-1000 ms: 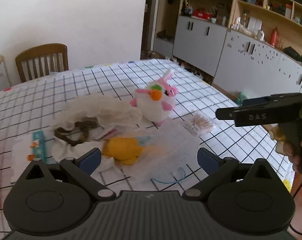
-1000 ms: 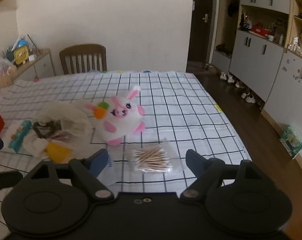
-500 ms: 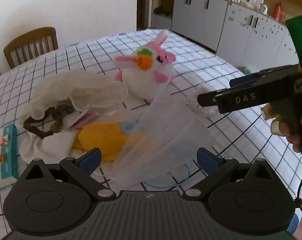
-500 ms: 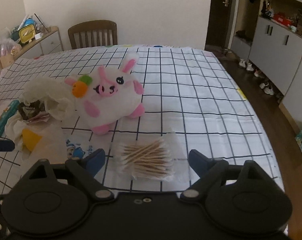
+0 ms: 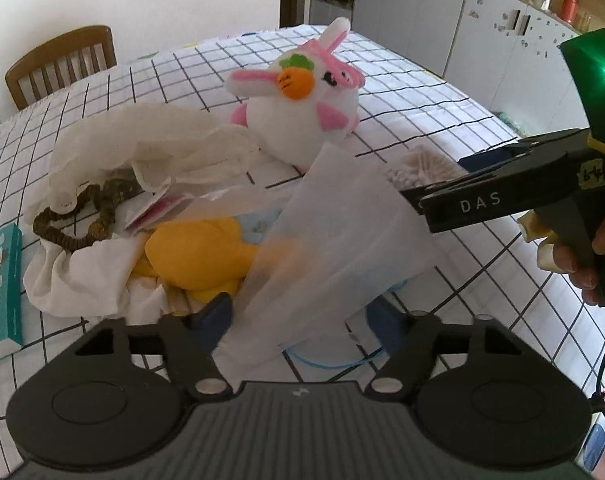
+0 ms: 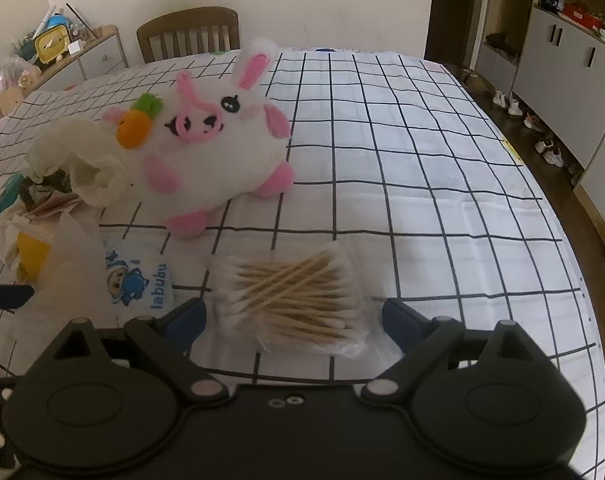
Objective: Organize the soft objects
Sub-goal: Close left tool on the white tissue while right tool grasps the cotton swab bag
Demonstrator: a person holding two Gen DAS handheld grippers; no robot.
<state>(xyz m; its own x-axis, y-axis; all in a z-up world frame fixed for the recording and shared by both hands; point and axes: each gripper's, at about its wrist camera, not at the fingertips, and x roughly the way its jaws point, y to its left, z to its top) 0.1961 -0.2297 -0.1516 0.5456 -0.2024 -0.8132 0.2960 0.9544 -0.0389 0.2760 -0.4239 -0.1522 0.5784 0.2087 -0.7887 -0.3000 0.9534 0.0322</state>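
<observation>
A translucent plastic bag [image 5: 334,240] stands up from the checked tablecloth between the pads of my left gripper [image 5: 298,316]. Its jaws are closing around the bag and have not clamped it. Behind the bag lie a yellow plush [image 5: 198,256] and a white-and-pink bunny plush with a carrot [image 5: 302,116]. My right gripper [image 6: 292,318] is open low over the table, with a pack of cotton swabs [image 6: 294,300] lying between its pads. The bunny plush [image 6: 210,156] sits beyond it. A hand holds the right gripper [image 5: 434,184] at the right of the left wrist view.
A crumpled white cloth [image 5: 142,148] covers a brown cord [image 5: 82,216] at left. A teal box [image 5: 2,280] lies at the far left. A printed pouch [image 6: 138,276] lies beside the swabs. A wooden chair [image 6: 188,32] stands behind the table; the table edge [image 6: 574,264] curves at right.
Both grippers have come down closer to the table. The plastic bag rose from lying flat to standing between the left pads, and those pads have drawn closer together.
</observation>
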